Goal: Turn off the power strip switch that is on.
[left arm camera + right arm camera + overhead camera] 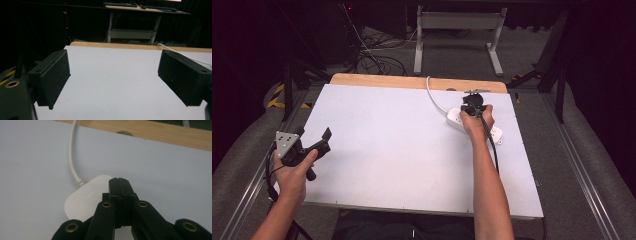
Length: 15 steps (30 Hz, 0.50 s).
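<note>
Meanwhile, my right gripper [119, 181], jaws pressed together, hovers over the white power strip [85, 197] near the table's [387, 150] far right edge; my left gripper [113, 75] gapes wide near the left edge.

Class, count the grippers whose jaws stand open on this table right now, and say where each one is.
1. The left gripper, near the table's left edge, has its jaws wide apart. The right gripper, over the power strip at the far right, is shut.
</note>
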### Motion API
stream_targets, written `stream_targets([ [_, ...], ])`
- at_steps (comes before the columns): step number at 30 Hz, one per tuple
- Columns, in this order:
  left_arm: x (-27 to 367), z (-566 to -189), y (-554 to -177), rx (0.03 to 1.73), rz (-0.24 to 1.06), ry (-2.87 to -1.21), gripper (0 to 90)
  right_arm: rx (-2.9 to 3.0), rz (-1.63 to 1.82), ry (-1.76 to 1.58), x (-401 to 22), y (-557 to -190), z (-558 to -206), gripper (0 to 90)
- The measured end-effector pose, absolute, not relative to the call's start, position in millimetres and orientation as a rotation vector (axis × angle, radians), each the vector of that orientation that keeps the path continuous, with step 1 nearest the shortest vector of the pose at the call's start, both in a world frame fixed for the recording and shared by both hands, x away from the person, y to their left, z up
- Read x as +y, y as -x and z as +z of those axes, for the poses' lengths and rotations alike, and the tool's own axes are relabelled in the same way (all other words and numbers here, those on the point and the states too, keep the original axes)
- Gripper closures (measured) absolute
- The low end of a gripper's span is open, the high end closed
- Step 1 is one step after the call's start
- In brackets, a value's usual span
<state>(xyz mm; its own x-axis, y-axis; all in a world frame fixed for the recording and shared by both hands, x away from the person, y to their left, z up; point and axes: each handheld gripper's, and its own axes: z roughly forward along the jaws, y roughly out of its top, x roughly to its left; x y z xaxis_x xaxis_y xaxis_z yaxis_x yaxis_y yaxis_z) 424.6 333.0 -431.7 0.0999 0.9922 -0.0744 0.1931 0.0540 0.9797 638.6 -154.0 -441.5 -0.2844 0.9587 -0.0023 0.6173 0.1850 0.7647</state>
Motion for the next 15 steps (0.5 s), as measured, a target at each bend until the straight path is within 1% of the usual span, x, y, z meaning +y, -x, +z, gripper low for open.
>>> stream_targets([
  [3,333.3,-431.7,-424.3,1.301,0.983,-1.341,11.3,1.973,0.942,-1.455,-158.7,-634.3,-433.0,90.0],
  [4,333.3,-431.5,-424.1,1.301,0.983,-1.340,11.3,1.968,0.974,-1.435,-164.4,-627.1,-424.0,90.0],
  [8,333.4,-430.8,-422.6,1.297,0.985,-1.347,11.4,1.958,1.048,-1.403,-174.7,-612.9,-413.1,90.0],
  [10,333.1,-431.0,-422.2,1.297,0.987,-1.346,11.4,1.940,1.110,-1.387,-182.9,-600.3,-407.2,90.0],
  [11,333.1,-431.1,-422.2,1.297,0.988,-1.347,11.4,1.914,1.170,-1.370,-191.6,-584.8,-402.7,90.0],
  [12,333.2,-431.0,-422.4,1.297,0.988,-1.347,11.4,1.914,1.170,-1.370,-191.6,-584.8,-402.7,90.0],
  [13,333.2,-431.0,-422.6,1.298,0.988,-1.347,11.5,1.884,1.226,-1.347,-200.9,-568.1,-400.4,90.0],
  [14,332.9,-431.2,-422.9,1.301,0.988,-1.344,11.5,1.884,1.226,-1.347,-200.9,-568.1,-400.4,90.0],
  [15,332.9,-431.4,-423.0,1.303,0.988,-1.344,11.5,1.870,1.252,-1.332,-205.4,-559.5,-399.7,90.0],
])
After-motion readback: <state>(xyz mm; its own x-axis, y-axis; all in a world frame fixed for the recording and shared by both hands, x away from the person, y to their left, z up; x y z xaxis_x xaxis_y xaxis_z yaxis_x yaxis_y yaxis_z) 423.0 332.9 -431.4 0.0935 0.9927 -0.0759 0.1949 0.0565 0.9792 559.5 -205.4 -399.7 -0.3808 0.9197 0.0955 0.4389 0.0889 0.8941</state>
